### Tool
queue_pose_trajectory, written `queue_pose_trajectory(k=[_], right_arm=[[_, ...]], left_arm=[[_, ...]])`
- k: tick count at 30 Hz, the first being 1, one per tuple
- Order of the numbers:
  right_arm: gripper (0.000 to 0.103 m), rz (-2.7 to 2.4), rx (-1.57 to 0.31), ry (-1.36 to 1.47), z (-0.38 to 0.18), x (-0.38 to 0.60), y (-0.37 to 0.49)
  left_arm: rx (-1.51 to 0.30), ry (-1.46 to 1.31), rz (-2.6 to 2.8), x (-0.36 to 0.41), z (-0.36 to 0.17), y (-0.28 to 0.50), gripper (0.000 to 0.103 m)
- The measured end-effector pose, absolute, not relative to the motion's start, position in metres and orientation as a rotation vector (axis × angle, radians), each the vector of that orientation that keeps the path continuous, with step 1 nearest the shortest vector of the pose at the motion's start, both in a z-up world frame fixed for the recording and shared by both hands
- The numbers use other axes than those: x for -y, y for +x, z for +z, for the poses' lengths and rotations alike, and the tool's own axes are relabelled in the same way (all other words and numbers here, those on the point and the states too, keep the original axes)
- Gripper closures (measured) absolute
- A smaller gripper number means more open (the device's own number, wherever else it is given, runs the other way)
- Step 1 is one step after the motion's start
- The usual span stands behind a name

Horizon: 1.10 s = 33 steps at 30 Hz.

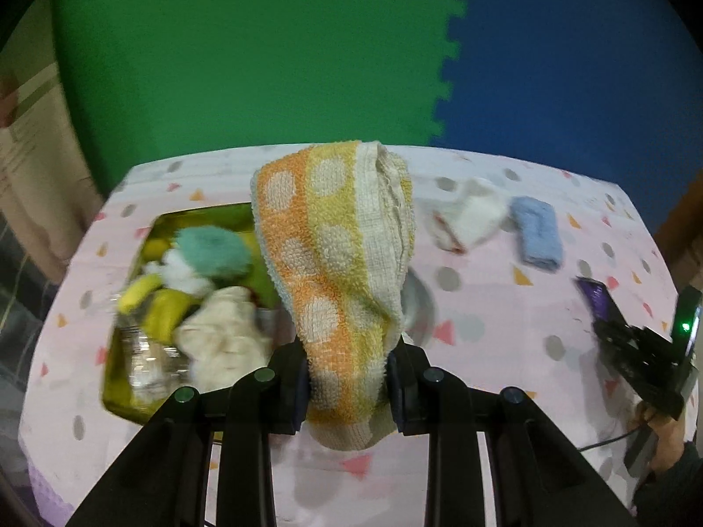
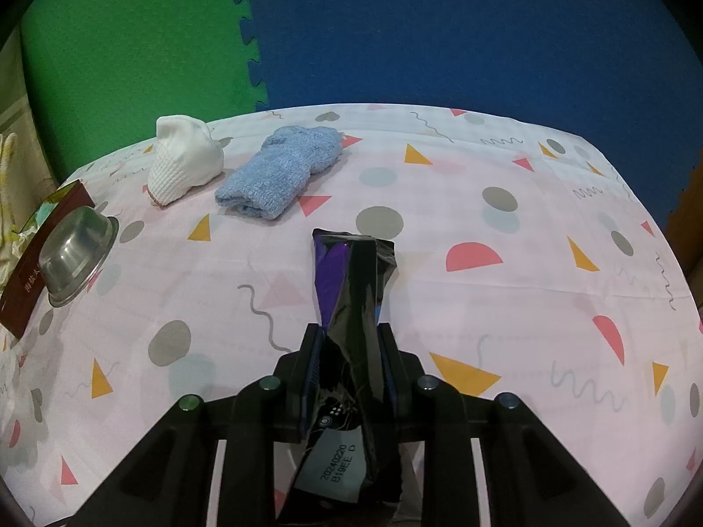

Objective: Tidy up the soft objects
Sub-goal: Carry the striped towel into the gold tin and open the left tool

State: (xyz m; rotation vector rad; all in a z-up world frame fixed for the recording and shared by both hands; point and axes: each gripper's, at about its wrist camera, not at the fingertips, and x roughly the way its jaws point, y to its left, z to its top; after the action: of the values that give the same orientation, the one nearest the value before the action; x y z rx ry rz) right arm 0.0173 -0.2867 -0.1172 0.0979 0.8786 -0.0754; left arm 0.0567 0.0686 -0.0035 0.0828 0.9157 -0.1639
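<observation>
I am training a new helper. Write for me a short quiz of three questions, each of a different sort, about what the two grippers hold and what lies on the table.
1. True or false: the left gripper is shut on a spotted towel.
2. What does the right gripper hold? A) a blue sock B) a black packet C) a steel bowl
3. Fill in: on the tablecloth, the white sock lies beside the ____ sock.

Key
1. True: its jaws pinch the towel.
2. B: the black packet; the steel bowl stands upside down on the cloth.
3. Blue.
</observation>
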Motion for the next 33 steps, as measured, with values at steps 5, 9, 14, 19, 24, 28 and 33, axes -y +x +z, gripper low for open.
queue_pose_trajectory(k=[5, 9, 14, 19, 24, 28, 33], right_arm=[[0.078, -0.076, -0.879, 0.097, -0.117, 0.287, 0.017], [0.078, -0.076, -0.879, 0.096, -0.117, 0.286, 0.018], [0.078, -0.077, -0.879, 0.093, -0.117, 0.286, 0.018], [0.078, -0.079, -0.88, 0.088, -0.117, 0.286, 0.018], [0.078, -0.082, -0.88, 0.08, -0.117, 0.286, 0.018], [0.078, -0.085, -0.88, 0.075, -0.118, 0.284, 0.018], [0.078, -0.087, -0.881, 0.069, -0.118, 0.284, 0.019]], left_arm=[[-0.921, 0.055, -0.073, -0.108, -0.004, 0.066, 0.077], [-0.933, 0.057, -0.011, -0.135, -0.01, 0.075, 0.077], [-0.943, 0.078, 0.037, -0.158, -0.02, 0.085, 0.077], [-0.963, 0.074, 0.038, -0.172, -0.029, 0.094, 0.077], [-0.986, 0.064, 0.024, -0.18, -0.04, 0.105, 0.077], [-0.999, 0.082, 0.011, -0.179, -0.049, 0.111, 0.076], [-1.006, 0.091, 0.015, -0.179, -0.06, 0.119, 0.076]])
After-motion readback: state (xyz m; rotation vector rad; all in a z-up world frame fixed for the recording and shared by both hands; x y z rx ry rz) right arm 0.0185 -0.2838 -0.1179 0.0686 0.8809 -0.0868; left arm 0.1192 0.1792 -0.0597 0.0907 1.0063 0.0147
